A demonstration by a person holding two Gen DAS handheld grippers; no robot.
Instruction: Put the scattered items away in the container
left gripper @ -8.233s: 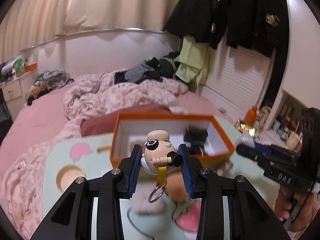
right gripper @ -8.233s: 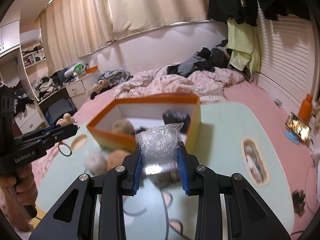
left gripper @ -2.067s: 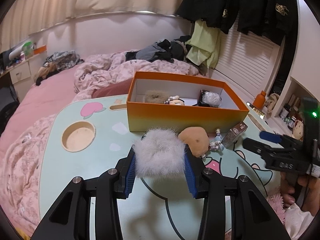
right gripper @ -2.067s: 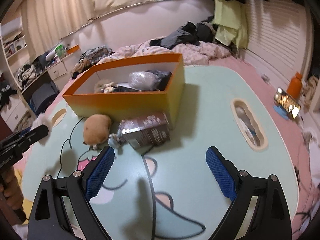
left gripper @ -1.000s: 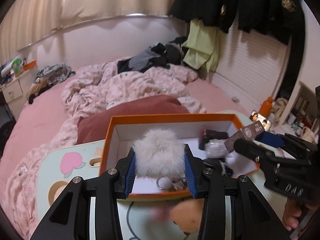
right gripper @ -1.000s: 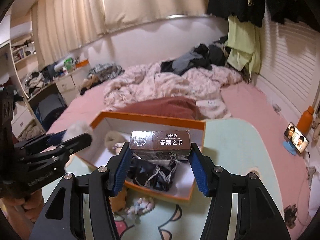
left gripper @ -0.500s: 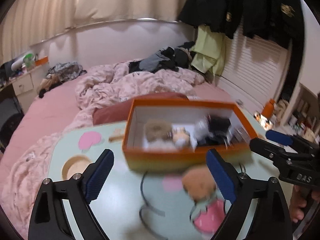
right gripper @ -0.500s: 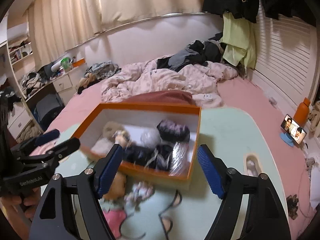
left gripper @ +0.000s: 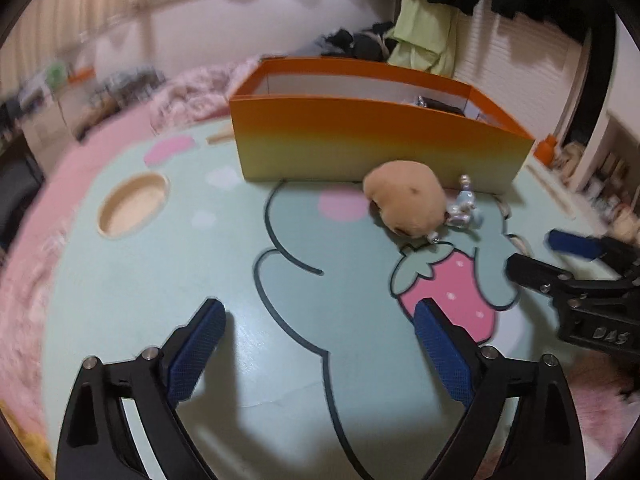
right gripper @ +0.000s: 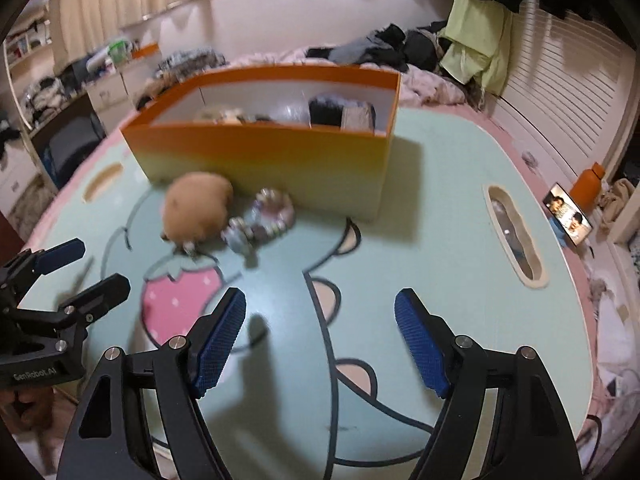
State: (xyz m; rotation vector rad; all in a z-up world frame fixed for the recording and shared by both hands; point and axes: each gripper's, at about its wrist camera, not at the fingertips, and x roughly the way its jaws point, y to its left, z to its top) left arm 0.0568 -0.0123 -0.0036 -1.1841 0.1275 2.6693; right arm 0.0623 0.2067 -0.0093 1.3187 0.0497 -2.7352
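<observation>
An orange box (left gripper: 360, 148) stands on the pale green table (left gripper: 160, 288); in the right wrist view the box (right gripper: 280, 160) holds several items. A tan plush toy (left gripper: 406, 198) lies in front of the box, with a bead bracelet and small charm (left gripper: 464, 212) beside it. Both show in the right wrist view, the plush (right gripper: 198, 208) and the bracelet (right gripper: 268, 212). My left gripper (left gripper: 320, 344) is open and empty, low over the table, short of the plush. My right gripper (right gripper: 320, 340) is open and empty, right of the strawberry print.
The table has a round recess (left gripper: 132, 204) at the left and a long slot (right gripper: 514, 232) at the right. A bed with a pink quilt (right gripper: 424, 80) lies behind. A phone (right gripper: 568, 214) and an orange bottle (right gripper: 586, 190) sit at the far right.
Both grippers have dropped low towards the table and closer to the plush and bracelet. Both stay open and empty, having let go of the white fluffy ball and card box a second ago.
</observation>
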